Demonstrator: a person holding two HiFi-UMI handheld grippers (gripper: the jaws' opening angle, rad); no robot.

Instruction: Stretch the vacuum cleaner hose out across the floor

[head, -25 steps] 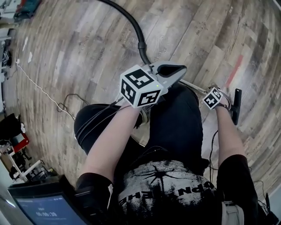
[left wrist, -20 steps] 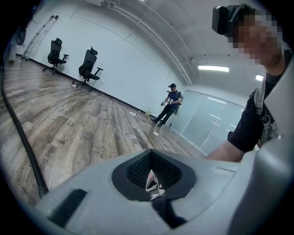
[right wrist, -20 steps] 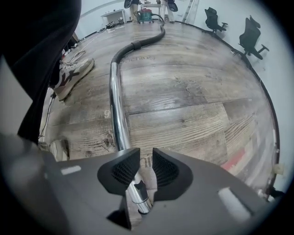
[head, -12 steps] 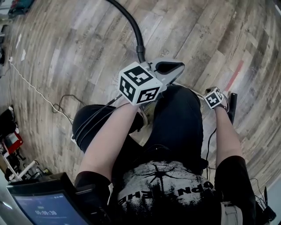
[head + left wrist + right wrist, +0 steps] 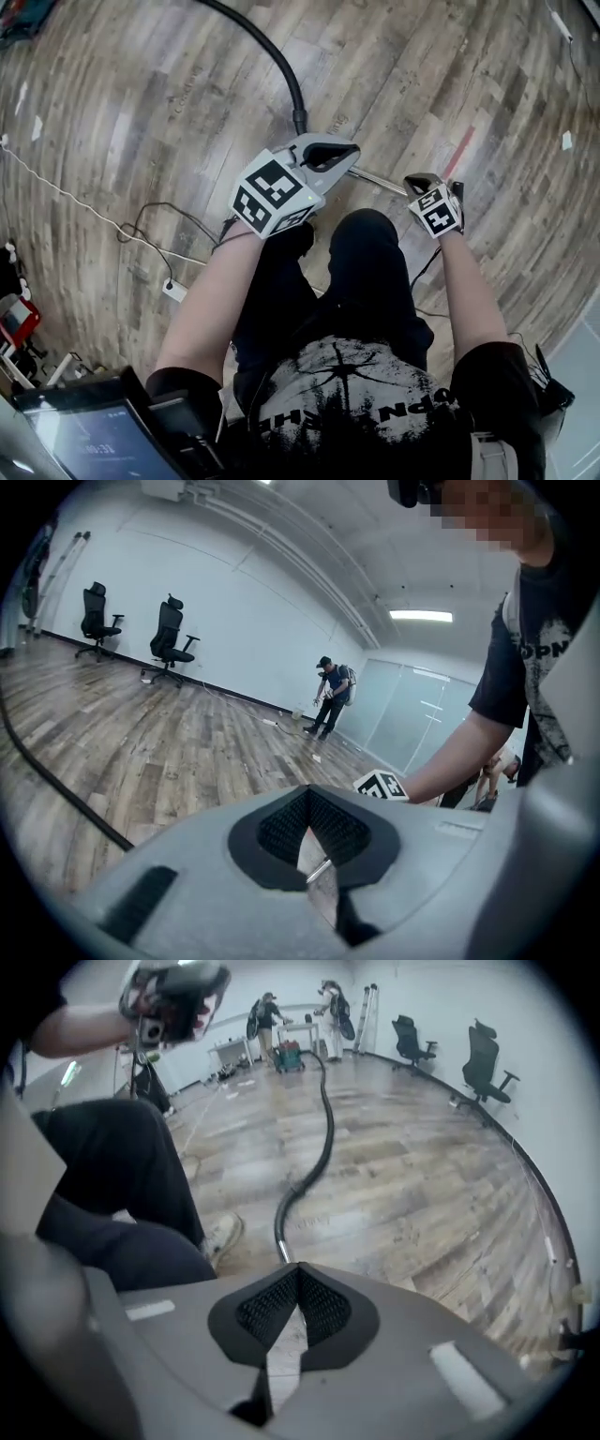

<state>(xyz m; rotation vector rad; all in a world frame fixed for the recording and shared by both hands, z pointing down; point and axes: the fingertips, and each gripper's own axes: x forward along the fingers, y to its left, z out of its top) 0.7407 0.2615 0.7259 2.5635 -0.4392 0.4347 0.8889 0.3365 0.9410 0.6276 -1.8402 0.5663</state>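
Note:
The black vacuum hose (image 5: 281, 66) curves down from the top of the floor to a cuff just above my left gripper (image 5: 352, 150). That gripper is shut, and no thing shows between its pads. A thin metal wand (image 5: 380, 182) runs from under it toward my right gripper (image 5: 420, 180), which points steeply down and is also shut. In the right gripper view the hose (image 5: 323, 1138) snakes away across the floor, its metal end just beyond the closed tips (image 5: 298, 1274). In the left gripper view the pads (image 5: 307, 803) meet, and the hose (image 5: 56, 789) crosses the floor at left.
A white cable (image 5: 84, 202), a black cable (image 5: 150, 216) and a power strip (image 5: 173, 289) lie on the wood floor at left. A red tape strip (image 5: 459, 150) lies at right. Office chairs (image 5: 173, 635) line the far wall, and other people (image 5: 330, 696) stand in the distance.
Both grippers have come up toward the head camera as the person straightened from a crouch. The right gripper has left the floor nozzle it was beside.

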